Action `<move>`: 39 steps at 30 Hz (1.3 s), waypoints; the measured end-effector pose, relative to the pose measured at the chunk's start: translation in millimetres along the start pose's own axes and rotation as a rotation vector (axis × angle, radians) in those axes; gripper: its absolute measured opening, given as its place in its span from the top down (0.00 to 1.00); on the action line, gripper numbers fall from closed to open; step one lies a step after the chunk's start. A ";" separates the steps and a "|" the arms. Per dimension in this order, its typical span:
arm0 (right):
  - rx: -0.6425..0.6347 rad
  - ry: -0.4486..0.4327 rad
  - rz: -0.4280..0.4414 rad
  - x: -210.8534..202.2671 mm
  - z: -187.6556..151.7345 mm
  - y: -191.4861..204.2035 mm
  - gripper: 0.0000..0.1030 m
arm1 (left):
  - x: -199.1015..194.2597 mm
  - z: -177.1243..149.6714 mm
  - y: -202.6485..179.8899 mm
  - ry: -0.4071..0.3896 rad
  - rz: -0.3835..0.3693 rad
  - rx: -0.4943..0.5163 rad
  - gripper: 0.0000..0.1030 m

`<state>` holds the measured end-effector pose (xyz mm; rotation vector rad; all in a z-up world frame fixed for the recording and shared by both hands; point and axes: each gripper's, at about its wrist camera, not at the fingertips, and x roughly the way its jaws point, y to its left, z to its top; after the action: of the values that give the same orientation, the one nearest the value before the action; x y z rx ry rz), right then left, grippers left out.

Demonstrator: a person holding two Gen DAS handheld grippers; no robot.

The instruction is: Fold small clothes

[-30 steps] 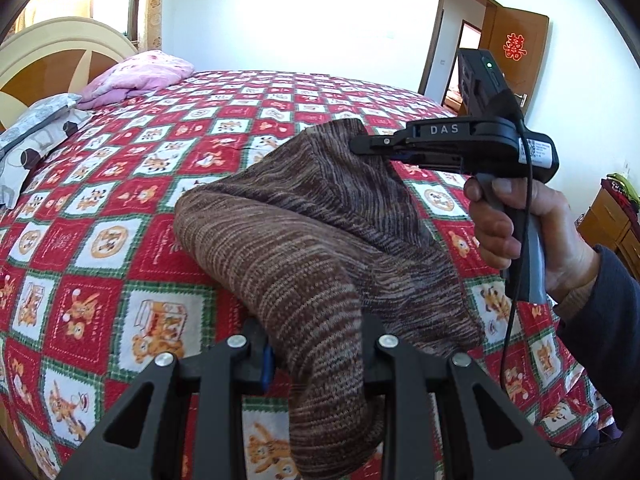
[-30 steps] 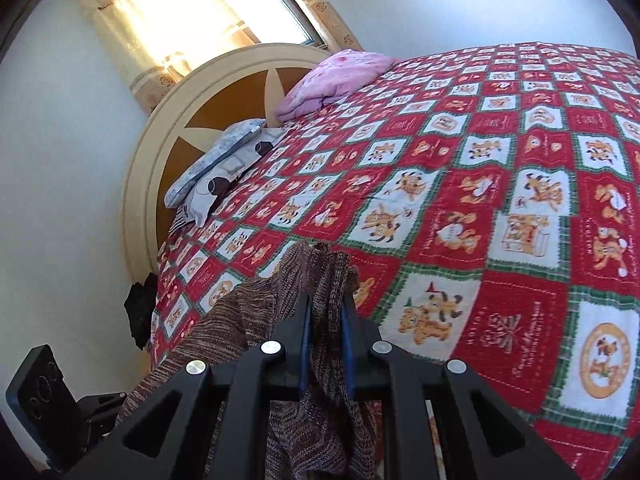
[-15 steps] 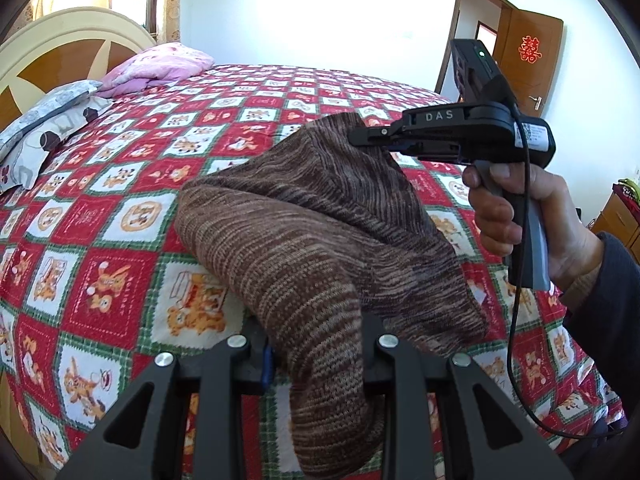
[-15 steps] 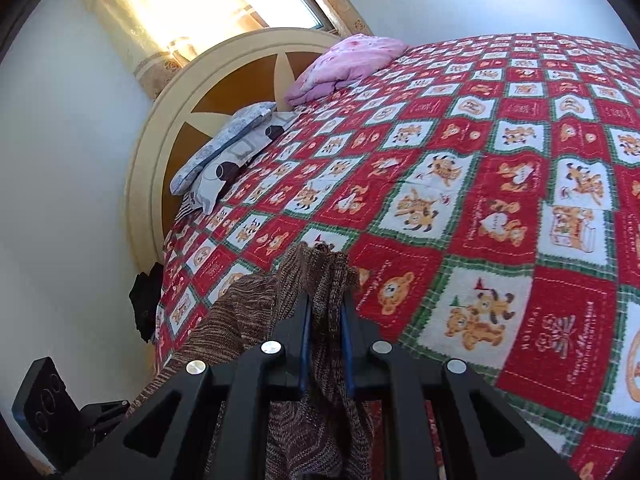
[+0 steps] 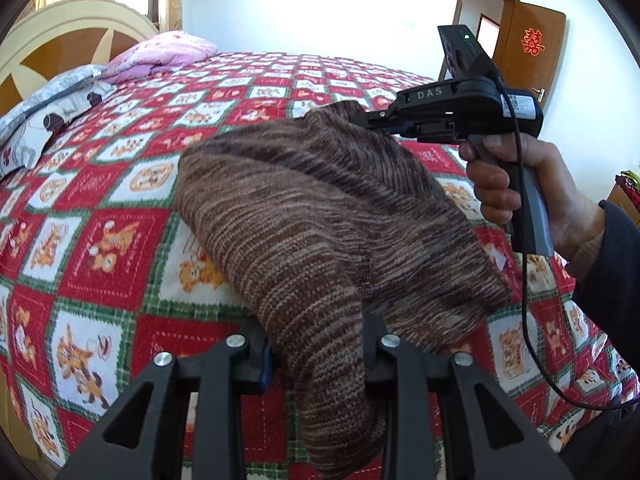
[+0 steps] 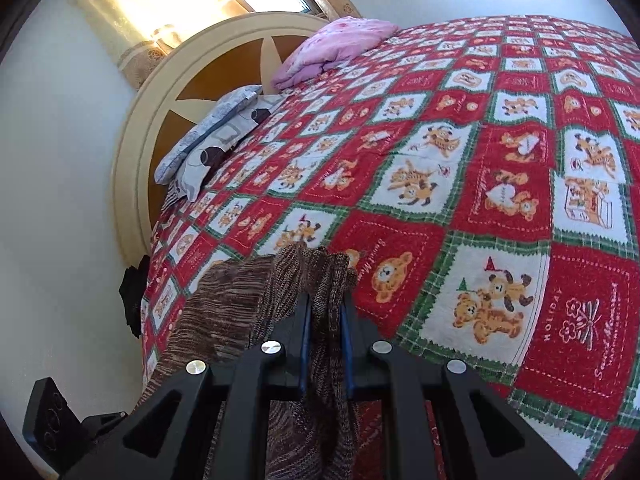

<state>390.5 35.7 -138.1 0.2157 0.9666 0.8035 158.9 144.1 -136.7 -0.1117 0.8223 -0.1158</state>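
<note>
Quilt (image 6: 500,208) open beyond sweater (image 5: 320,216) edge.

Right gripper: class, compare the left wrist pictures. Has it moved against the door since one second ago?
Yes. The right gripper, shut on the brown knitted garment, has sunk lower relative to the door.

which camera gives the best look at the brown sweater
The left wrist view. There the sweater fills the middle of the picture, draped between the left gripper and the right gripper, both shut on it. The right wrist view shows only a bunched edge in the right gripper's jaws and a strip hanging left.
</note>
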 end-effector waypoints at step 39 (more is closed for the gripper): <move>0.060 -0.048 -0.078 -74.6 -123.2 12.7 0.49 | -7.9 -6.6 38.4 -0.090 0.243 -0.133 0.22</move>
<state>262.0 -28.9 -153.9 0.2464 0.9489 0.6957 151.0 182.8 -141.0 -0.1406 0.7471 0.1721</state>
